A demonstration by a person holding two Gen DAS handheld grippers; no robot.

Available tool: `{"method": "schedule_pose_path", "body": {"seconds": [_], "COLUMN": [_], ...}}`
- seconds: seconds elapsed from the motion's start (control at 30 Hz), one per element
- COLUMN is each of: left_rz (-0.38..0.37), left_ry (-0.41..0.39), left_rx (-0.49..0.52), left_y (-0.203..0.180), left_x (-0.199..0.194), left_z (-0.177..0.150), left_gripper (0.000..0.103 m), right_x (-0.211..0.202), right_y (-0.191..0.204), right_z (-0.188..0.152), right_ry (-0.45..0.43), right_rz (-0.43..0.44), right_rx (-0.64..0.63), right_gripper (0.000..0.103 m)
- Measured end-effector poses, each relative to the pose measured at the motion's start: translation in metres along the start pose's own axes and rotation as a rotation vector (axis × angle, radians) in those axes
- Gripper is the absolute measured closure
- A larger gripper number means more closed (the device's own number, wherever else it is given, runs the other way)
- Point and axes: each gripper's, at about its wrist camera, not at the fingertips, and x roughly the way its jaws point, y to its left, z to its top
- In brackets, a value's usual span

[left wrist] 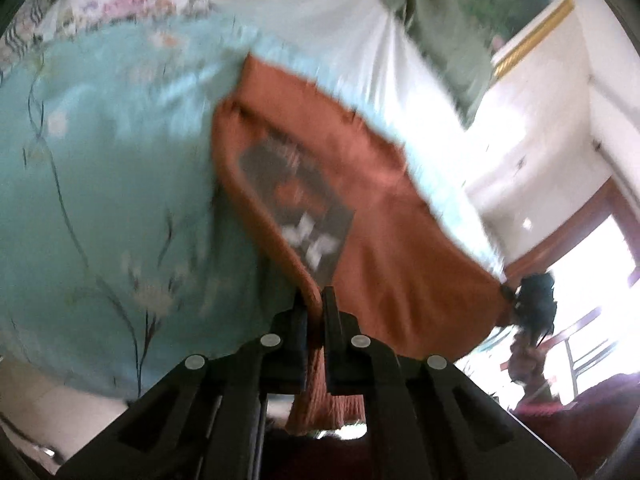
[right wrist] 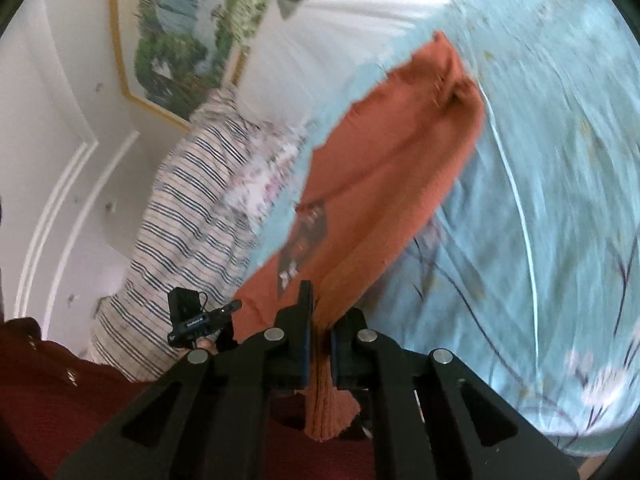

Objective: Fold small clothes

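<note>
An orange-brown small garment (left wrist: 360, 184) with a dark printed patch (left wrist: 296, 208) hangs stretched above a light blue floral bedspread (left wrist: 100, 200). My left gripper (left wrist: 314, 300) is shut on one edge of it, cloth bunched between the fingers. The far corner is held by the other gripper (left wrist: 528, 300) at the right. In the right wrist view the garment (right wrist: 400, 168) runs up and away, and my right gripper (right wrist: 320, 312) is shut on its edge. The left gripper (right wrist: 200, 320) shows at the left there. Both views are motion-blurred.
The bedspread (right wrist: 540, 200) covers the bed. A striped pillow (right wrist: 188, 220) and white bedding (right wrist: 360, 8) lie at its head. A gold-framed painting (right wrist: 172, 40) hangs on the white wall. A bright window (left wrist: 592, 280) is at the right. My dark red sleeve (right wrist: 60, 392) is near.
</note>
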Motion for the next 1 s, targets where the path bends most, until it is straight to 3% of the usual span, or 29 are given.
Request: {"method": "schedule_pose_path", "body": {"seconds": [0.23, 0.4, 0.47, 0.7, 1.0], "left_rz": [-0.052, -0.018, 0.019, 0.207, 0.284], "left_ry": [-0.187, -0.257, -0.259, -0.233, -0.174], "left_rx": [0.011, 0.02, 0.007, -0.024, -0.041], "left_y": [-0.027, -0.036, -0.033, 0.0, 0.036], "left_x": [0.004, 0.039, 0.06, 0.135, 0.199], "left_z": [0.07, 0.128, 0.153, 0.222, 0.259], "left_gripper": [0.099, 0.099, 0.099, 0.1, 0.099], "right_x": [0.006, 0.032, 0.045, 0.093, 0.134], "right_y": [0.008, -0.002, -0.013, -0.065, -0.103], "right_z": [0.065, 0.129, 0.155, 0.219, 0.25], "right_ry": [-0.112, -0.142, -0.142, -0.12, -0.072], "right_rz": [-0.011, -0.158, -0.224, -0.332, -0.424], "right_rx": [-0.055, -0.092, -0.085, -0.022, -0.003], "right_gripper": [0.095, 0.095, 0.095, 0.095, 0.095]}}
